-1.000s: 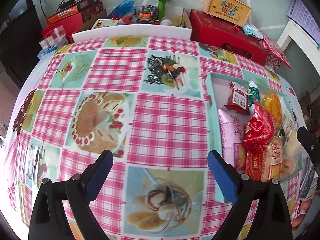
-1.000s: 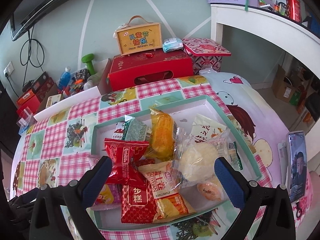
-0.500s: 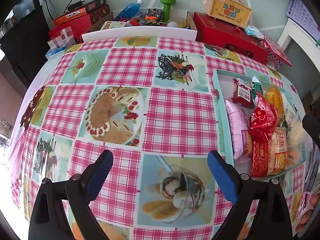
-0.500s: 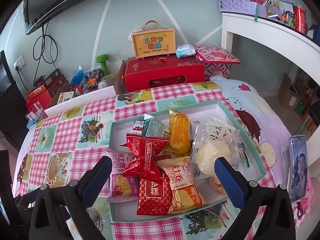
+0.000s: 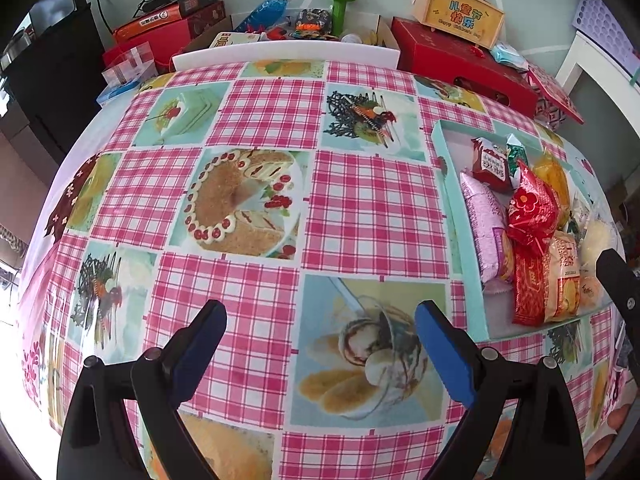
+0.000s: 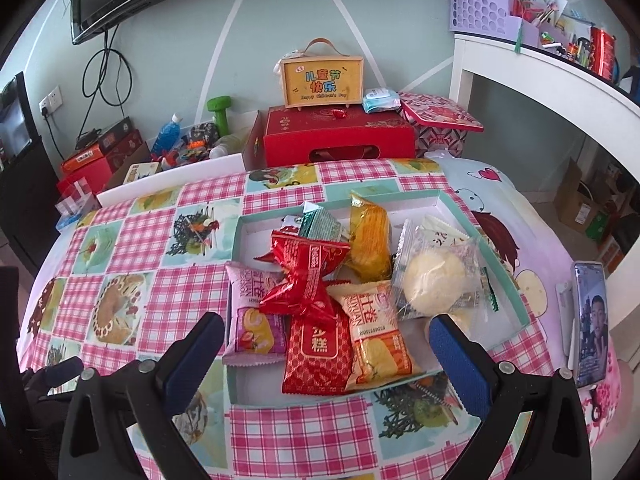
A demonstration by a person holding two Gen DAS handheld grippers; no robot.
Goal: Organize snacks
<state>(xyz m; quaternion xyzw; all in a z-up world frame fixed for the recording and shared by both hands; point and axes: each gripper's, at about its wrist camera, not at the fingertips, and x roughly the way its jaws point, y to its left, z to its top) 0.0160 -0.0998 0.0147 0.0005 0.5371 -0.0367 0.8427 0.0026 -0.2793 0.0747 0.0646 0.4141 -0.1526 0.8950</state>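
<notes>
1. Blue pads sit on the right gripper [image 6: 324,356]. Its jaws are spread wide and hold nothing. It hangs over the near edge of the tray [image 6: 505,264].
2. Blue pads are on the left gripper [image 5: 320,344] too. It is wide apart and holds nothing. It hangs over the checked tablecloth [image 5: 256,120], left of the tray.
3. All the snacks lie in a loose heap in the tray: a red twisted pack [image 6: 306,276] on top, a pink pack [image 6: 254,316] at the left, an orange pack [image 6: 374,332] near, a yellow pack [image 6: 370,236] far, and a round white cake [image 6: 434,280] at the right.
4. No snack lies out on the cloth. This could be a heap waiting to be sorted, or snacks just gathered in. I cannot tell which, so I cannot name the next move.
</notes>
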